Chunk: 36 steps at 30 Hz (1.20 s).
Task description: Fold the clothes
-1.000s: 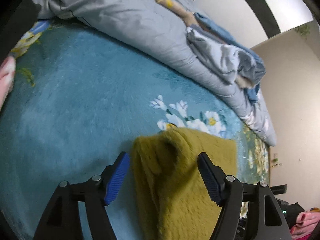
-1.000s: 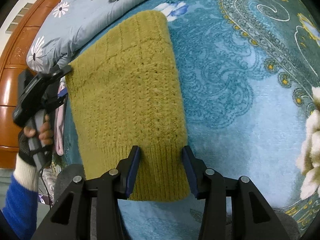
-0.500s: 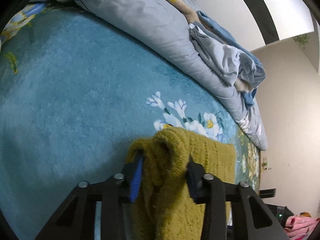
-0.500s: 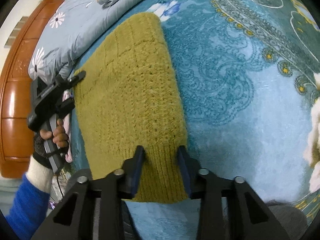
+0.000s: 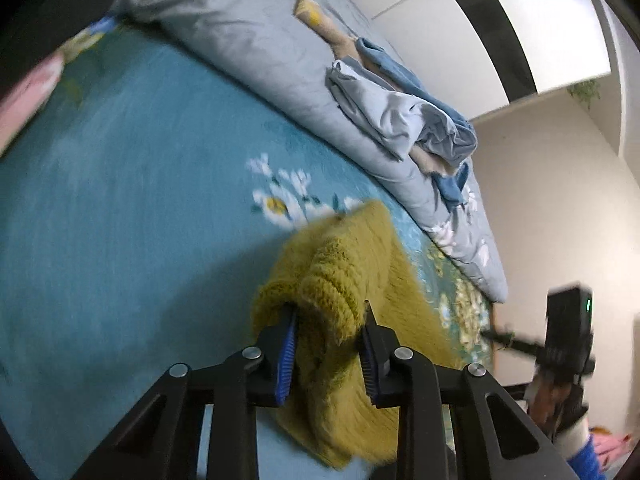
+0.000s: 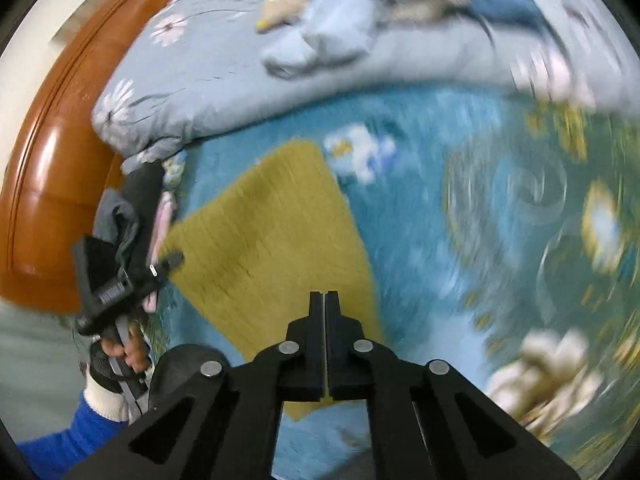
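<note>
Left wrist view shows what the other view cannot: the left tool [image 5: 330,334] is closed on a bunched corner of the mustard-yellow knitted sweater [image 5: 360,280], the thick wool filling the gap between its blue pads [image 5: 287,354]. The rest of the sweater runs toward 2 o'clock over the teal flowered bed blanket [image 5: 120,220]. At 12 o'clock lies a grey quilt [image 5: 240,32] with crumpled pale blue clothes [image 5: 400,116] on top.

Right wrist view shows the whole sweater [image 6: 272,248] as one flat folded panel on the blanket [image 6: 420,220]. The right tool [image 6: 324,300] has its fingers pressed together at the sweater's near edge; they hide the hem, so I cannot tell if cloth is between them. At 9 o'clock the left tool [image 6: 170,261] holds the far corner, before a brown wooden headboard [image 6: 48,184]. This view is blurred, mostly at the right.
</note>
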Motion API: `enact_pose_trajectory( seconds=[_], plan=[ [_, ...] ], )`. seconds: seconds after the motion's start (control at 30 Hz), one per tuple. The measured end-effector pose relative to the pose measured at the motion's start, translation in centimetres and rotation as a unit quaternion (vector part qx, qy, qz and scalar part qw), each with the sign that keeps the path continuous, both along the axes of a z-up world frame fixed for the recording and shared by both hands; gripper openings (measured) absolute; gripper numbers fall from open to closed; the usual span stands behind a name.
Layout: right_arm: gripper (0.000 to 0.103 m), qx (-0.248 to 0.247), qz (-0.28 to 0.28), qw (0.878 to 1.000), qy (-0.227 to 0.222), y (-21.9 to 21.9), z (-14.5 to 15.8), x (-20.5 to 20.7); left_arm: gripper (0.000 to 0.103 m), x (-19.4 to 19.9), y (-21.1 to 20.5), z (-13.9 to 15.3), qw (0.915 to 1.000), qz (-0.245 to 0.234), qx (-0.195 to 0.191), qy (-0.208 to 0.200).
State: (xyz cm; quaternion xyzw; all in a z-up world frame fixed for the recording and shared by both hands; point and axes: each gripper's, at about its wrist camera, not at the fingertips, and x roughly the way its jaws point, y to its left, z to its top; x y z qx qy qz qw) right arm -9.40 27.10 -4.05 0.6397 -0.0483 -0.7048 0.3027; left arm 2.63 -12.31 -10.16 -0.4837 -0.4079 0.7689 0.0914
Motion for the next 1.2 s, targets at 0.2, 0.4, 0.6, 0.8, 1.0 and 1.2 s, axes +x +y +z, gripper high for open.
enact_pose_trajectory(
  seconds=[0.2, 0.4, 0.6, 0.8, 1.0, 1.2],
  plan=[
    [0.001, -0.006, -0.046, 0.998, 0.029, 1.6, 1.5, -3.0, 0.030, 0.3, -1.2, -2.0, 0.9991, 0.026, -0.016, -0.030],
    [0.001, -0.051, -0.156, 0.986, 0.011, 4.4, -2.3, 0.8, 0.030, -0.1, -2.1, -3.1, 0.9981, 0.026, -0.034, -0.044],
    [0.052, -0.094, -0.253, 0.962, -0.045, 6.0, -7.6, 7.1, 0.046, -0.4, -3.0, -2.2, 0.9990, 0.005, -0.038, -0.024],
    [0.063, -0.072, -0.266, 0.957, -0.090, 4.6, -11.2, 9.2, 0.067, -2.5, -3.8, -0.7, 0.9985, -0.023, -0.051, -0.001],
    [0.063, -0.072, -0.298, 0.945, -0.112, 3.7, -14.1, 9.0, 0.069, -8.3, -2.2, -3.2, 0.9935, -0.093, -0.051, -0.042],
    [0.064, -0.109, -0.339, 0.927, -0.116, 3.8, -15.8, 9.8, 0.069, -9.6, -0.6, -6.5, 0.9876, -0.139, -0.011, -0.072]
  ],
)
